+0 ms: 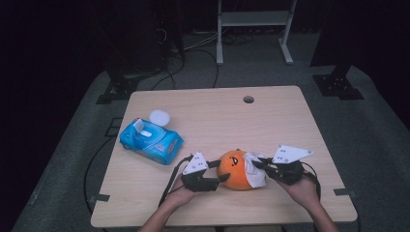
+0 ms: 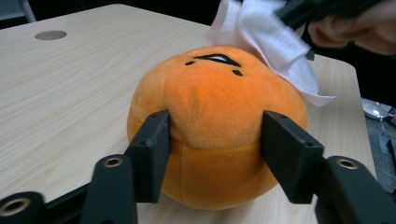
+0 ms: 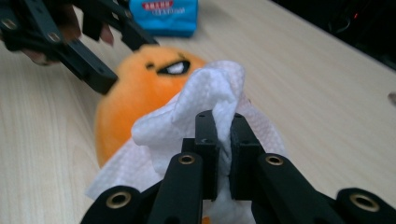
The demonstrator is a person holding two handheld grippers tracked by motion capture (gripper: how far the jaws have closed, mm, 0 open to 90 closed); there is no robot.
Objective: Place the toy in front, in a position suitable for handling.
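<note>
An orange plush ball (image 1: 236, 168) with a stitched face lies on the wooden table (image 1: 203, 116) near its front edge. My left gripper (image 1: 220, 171) comes at it from the left. In the left gripper view its pads (image 2: 156, 149) press into both sides of the plush ball (image 2: 215, 102). My right gripper (image 1: 258, 163) is shut on a white wipe (image 1: 255, 176) that is draped over the toy's right side. The right gripper view has the wipe (image 3: 205, 98) pinched between my right gripper's (image 3: 224, 135) jaws, with the plush ball (image 3: 123, 100) behind it.
A blue pack of wet wipes (image 1: 151, 141) lies at the table's left, with a round white lid (image 1: 159, 117) just behind it. A cable hole (image 1: 248, 99) sits near the far edge. Cables trail off the front left. Beyond the table are dark stands and a grey floor.
</note>
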